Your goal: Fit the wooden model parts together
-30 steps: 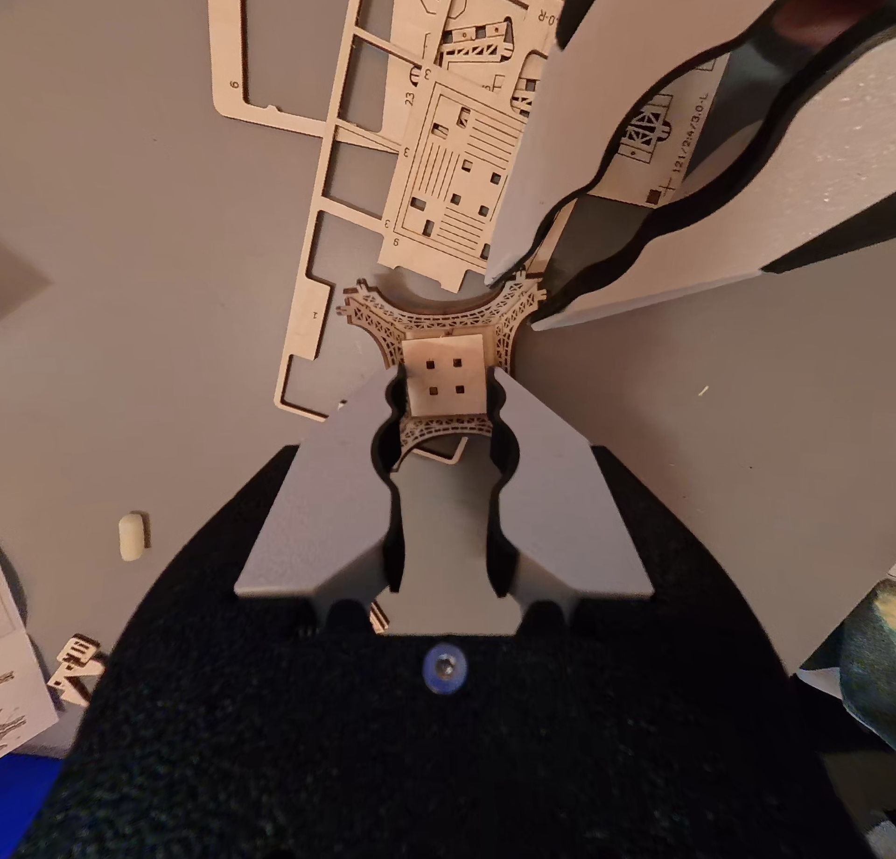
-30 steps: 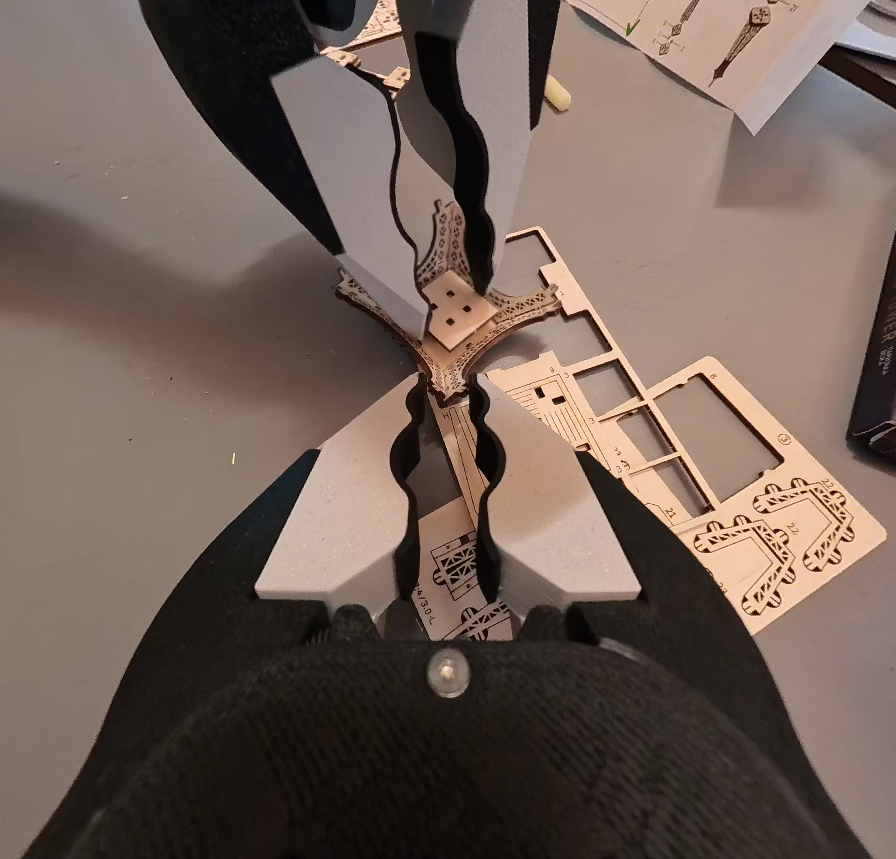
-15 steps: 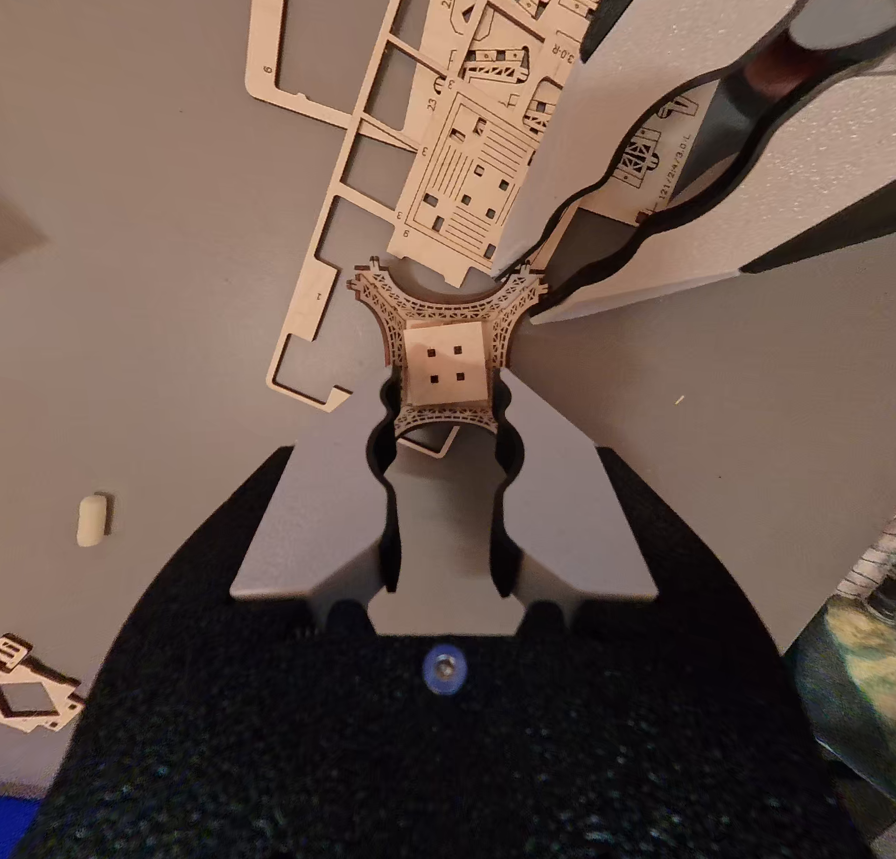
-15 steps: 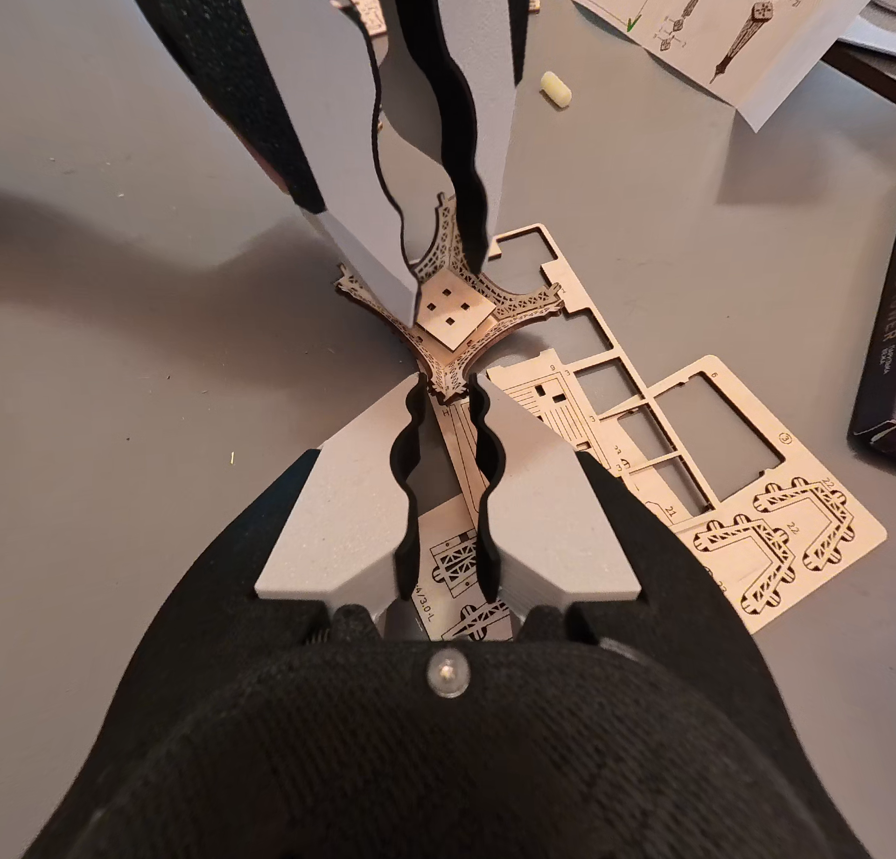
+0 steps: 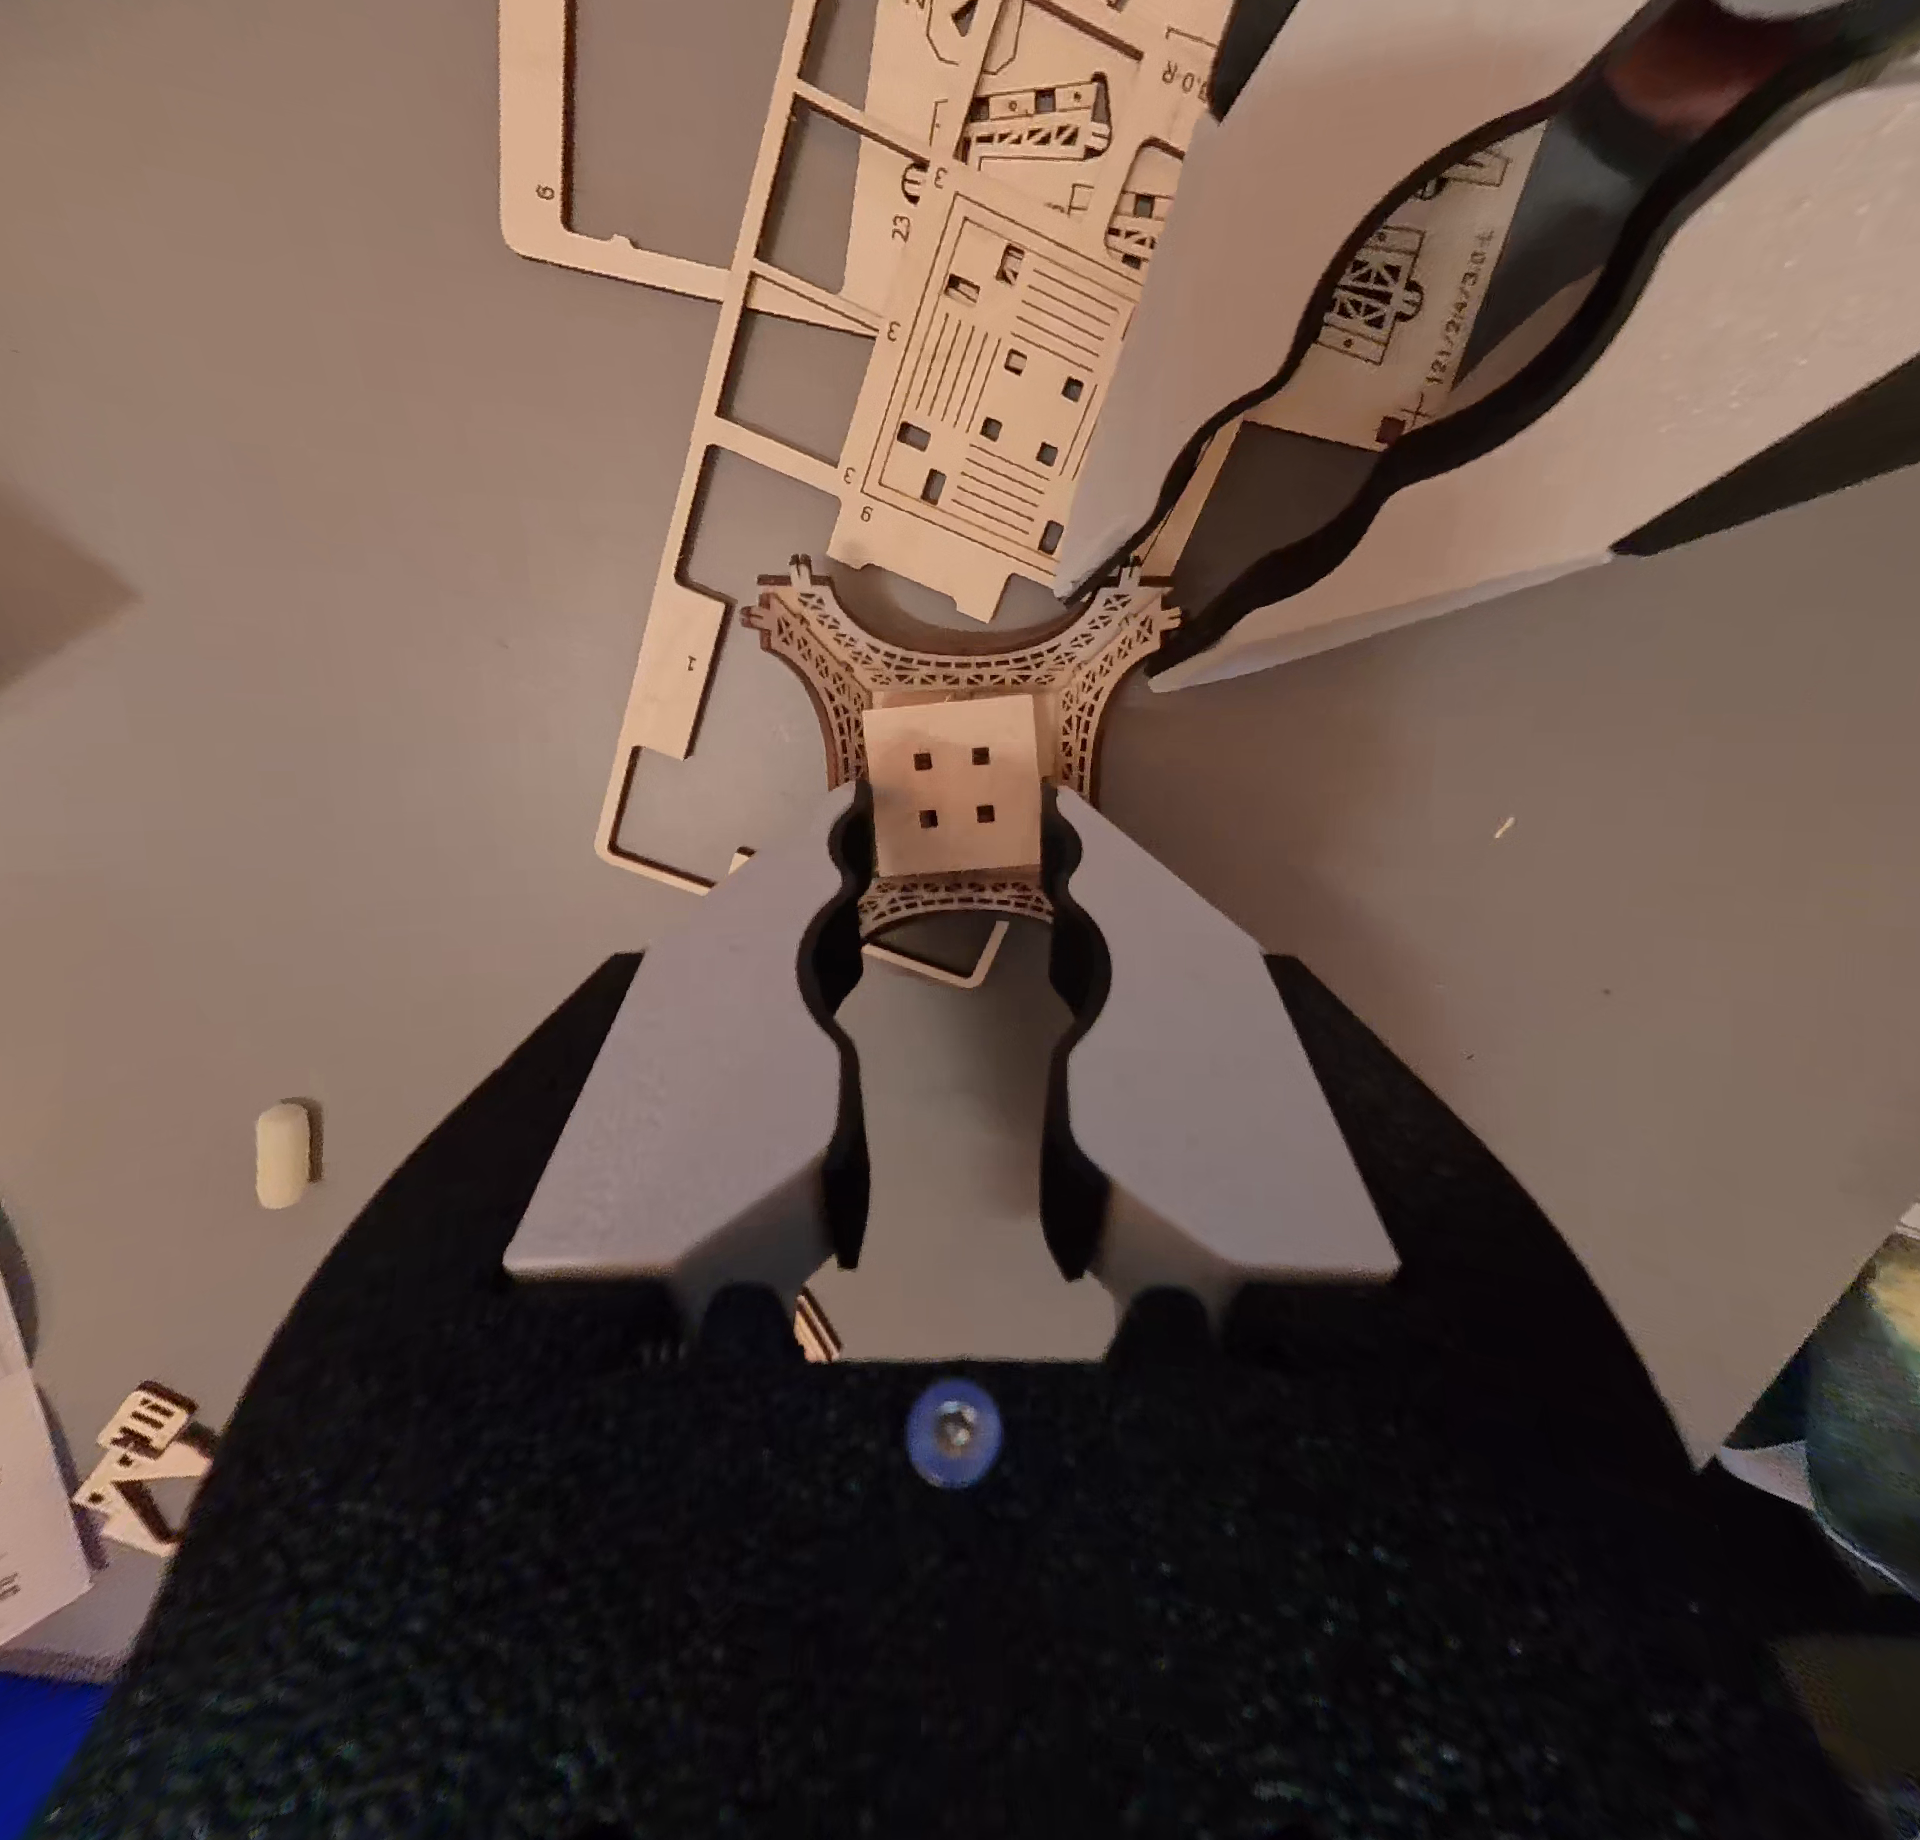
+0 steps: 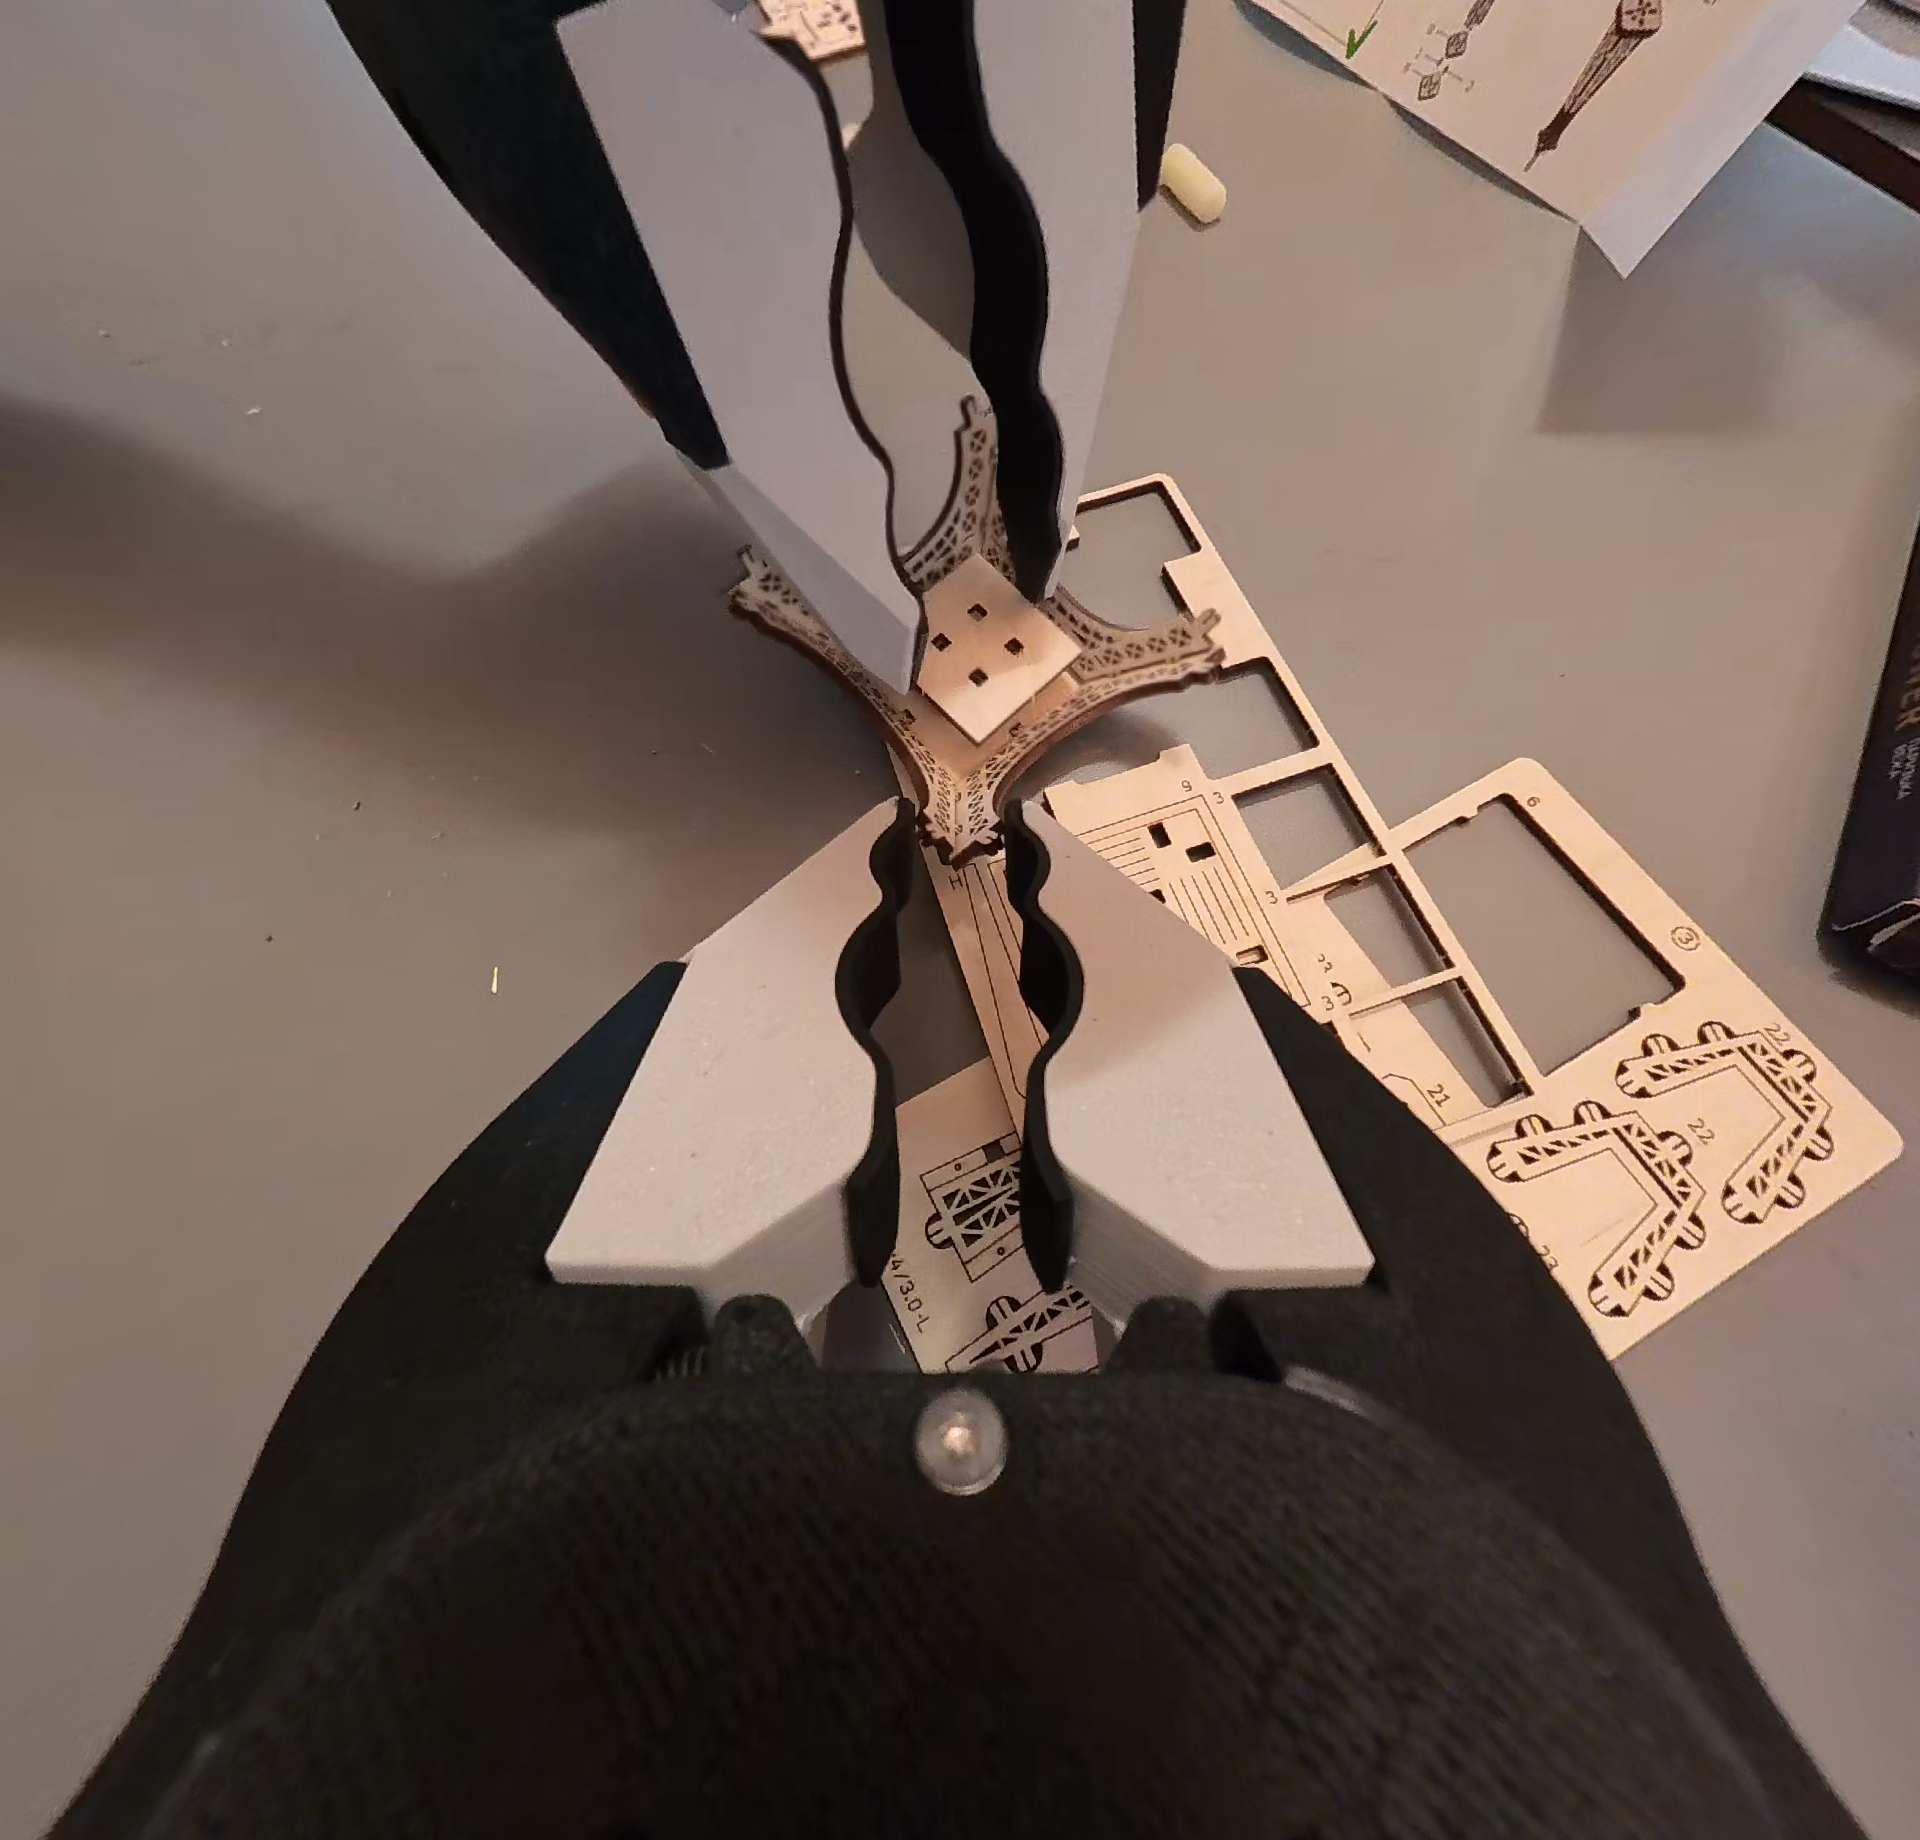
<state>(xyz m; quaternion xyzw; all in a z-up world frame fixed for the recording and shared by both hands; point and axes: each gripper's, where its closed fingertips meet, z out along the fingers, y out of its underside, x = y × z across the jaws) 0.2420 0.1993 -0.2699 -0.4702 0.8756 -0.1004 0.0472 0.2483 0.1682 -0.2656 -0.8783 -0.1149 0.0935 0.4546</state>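
Note:
A wooden lattice tower base [image 5: 935, 663] with four curved legs and a square top plate [image 5: 956, 803] with small holes stands on the grey table. My left gripper [image 5: 956, 816] is shut on the sides of the top plate, reaching down from above in the right wrist view [image 6: 971, 606]. My right gripper [image 6: 961, 819] is shut on the foot of the nearest leg [image 6: 961, 803]; it also shows in the left wrist view [image 5: 1132, 627], at the far right leg. The tower base [image 6: 1122, 647] partly overlaps a wooden parts sheet.
A laser-cut parts sheet [image 5: 935, 336] [image 6: 1455, 959] lies beside and under the tower. A printed instruction sheet [image 6: 1558, 45] is at the back right, with a small cream peg [image 6: 1195, 185] [image 5: 281, 1156] near it. Loose wooden pieces [image 5: 145, 1468] lie left. A dark box [image 6: 1881, 751] is at the right edge. The small cream peg [image 6: 1195, 185] sits 15 cm or so from the ends of my left fingers.
The left gripper has swung slightly around the tower and back, keeping hold of the top plate. The right gripper and the tower have stayed put.

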